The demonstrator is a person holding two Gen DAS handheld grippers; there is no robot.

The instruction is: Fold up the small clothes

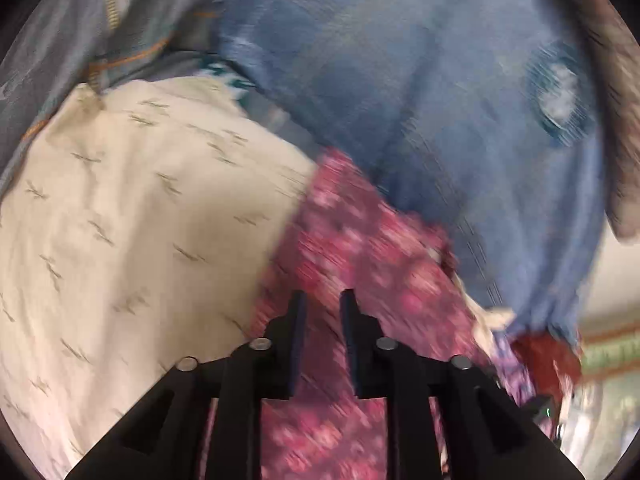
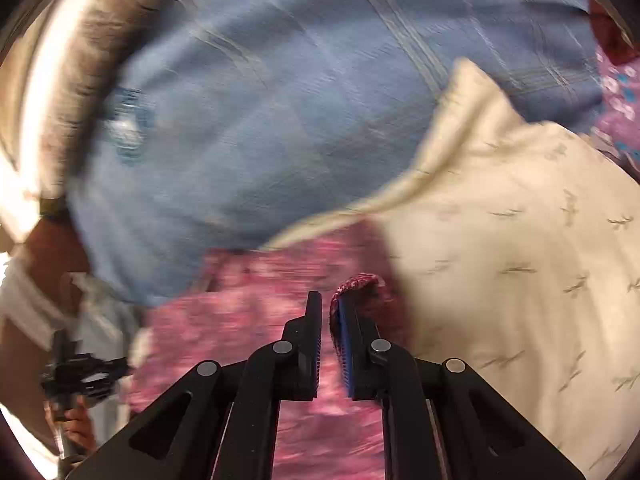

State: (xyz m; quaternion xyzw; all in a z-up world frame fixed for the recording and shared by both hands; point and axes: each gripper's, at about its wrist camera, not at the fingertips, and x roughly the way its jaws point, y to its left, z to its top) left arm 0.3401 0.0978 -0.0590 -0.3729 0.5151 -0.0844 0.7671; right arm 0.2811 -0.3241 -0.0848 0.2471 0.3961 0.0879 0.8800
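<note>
A pink floral garment (image 1: 360, 248) lies crumpled between a cream printed cloth and a blue cloth, blurred in both views. My left gripper (image 1: 322, 298) hovers over it, its jaws a finger's width apart with only the garment's surface showing below the gap. In the right wrist view the same pink garment (image 2: 248, 304) fills the lower middle. My right gripper (image 2: 329, 299) has its jaws narrowly apart, and a fold of the pink fabric (image 2: 360, 282) is hooked over the tip of its right finger. Nothing is pinched between the pads.
A cream cloth with small grey motifs (image 1: 132, 216) (image 2: 520, 264) lies beside the garment. A blue checked cloth (image 1: 420, 92) (image 2: 260, 112) covers the surface behind. Grey-blue fabric with orange stitching (image 1: 100, 40) sits at the far left. A hand holding the other gripper (image 2: 76, 376) shows at lower left.
</note>
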